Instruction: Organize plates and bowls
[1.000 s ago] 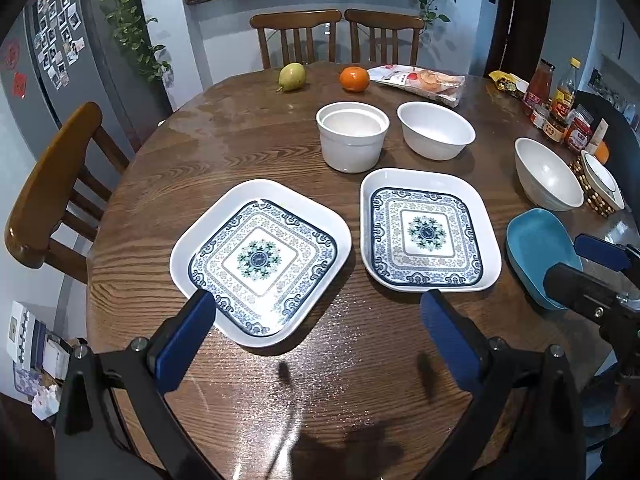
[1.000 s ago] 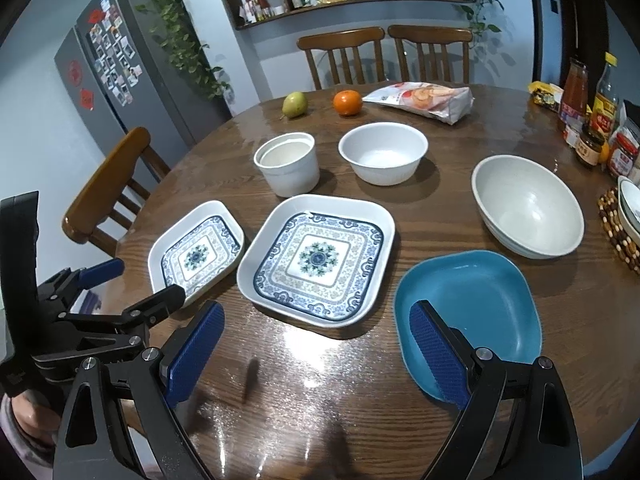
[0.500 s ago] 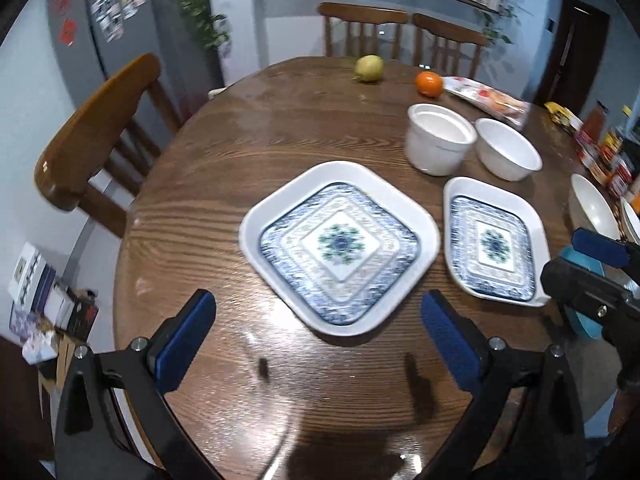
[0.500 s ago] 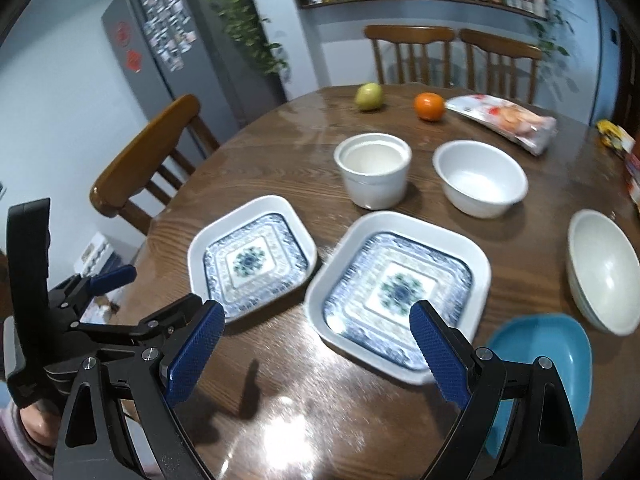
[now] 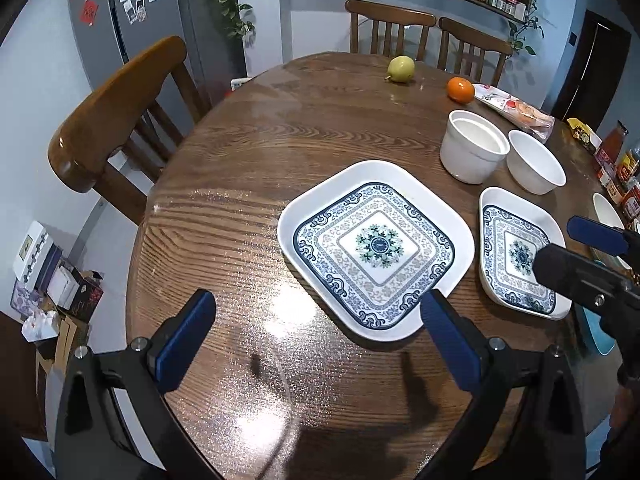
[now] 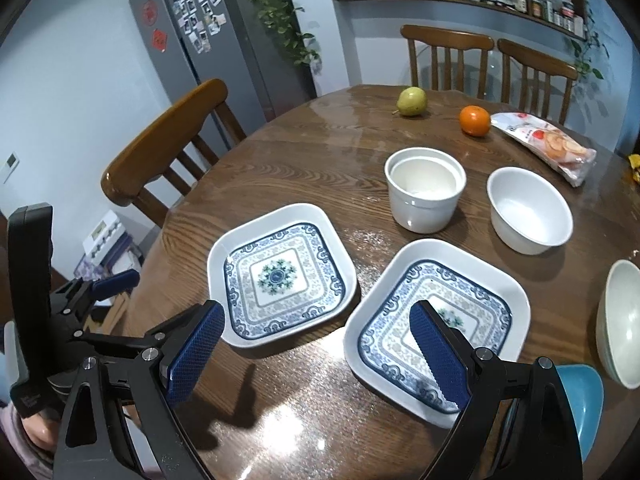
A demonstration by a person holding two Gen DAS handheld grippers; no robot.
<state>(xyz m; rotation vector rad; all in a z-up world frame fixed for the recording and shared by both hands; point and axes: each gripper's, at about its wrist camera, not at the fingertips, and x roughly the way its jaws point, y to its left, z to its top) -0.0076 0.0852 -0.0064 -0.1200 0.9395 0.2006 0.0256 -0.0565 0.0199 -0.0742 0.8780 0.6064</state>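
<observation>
With nothing gripped, both the left gripper (image 5: 314, 334) and right gripper (image 6: 318, 354) hover jaws apart over the tabletop's near edge (an approach, I judge), next needing to close on a patterned plate (image 5: 376, 246) rim.

Black tongs (image 6: 316, 354) — blue textured pads (image 6: 195, 350); silver screws (image 6: 148, 354).
</observation>
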